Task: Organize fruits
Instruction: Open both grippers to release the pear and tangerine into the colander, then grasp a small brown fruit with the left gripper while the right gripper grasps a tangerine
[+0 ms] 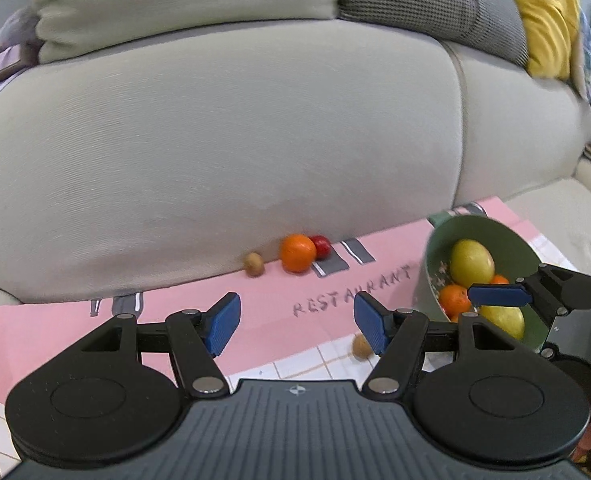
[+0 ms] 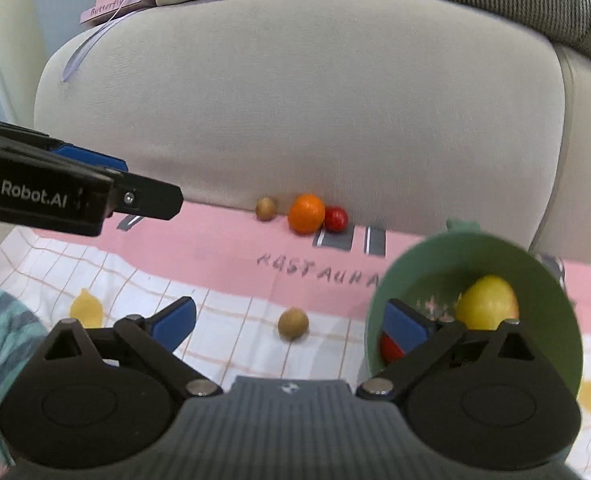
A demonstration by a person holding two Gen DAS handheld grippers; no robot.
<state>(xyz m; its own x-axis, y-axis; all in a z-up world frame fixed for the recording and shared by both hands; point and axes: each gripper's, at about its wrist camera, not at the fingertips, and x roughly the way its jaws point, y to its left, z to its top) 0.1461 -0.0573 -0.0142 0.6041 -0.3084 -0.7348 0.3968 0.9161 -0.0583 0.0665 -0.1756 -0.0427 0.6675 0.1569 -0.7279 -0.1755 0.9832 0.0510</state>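
Green bowl sits on pink cloth, tipped, open mouth facing cameras. Inside bowl: yellow pears, small oranges, red fruit. Top pear stands with long side up-down.

Left of bowl, against sofa: orange, red ball touching it, brown nut beside. Second nut left of bowl, nearer cameras.

Left gripper jaws apart, nothing in them. Right gripper jaws wide, empty, one pad over bowl.
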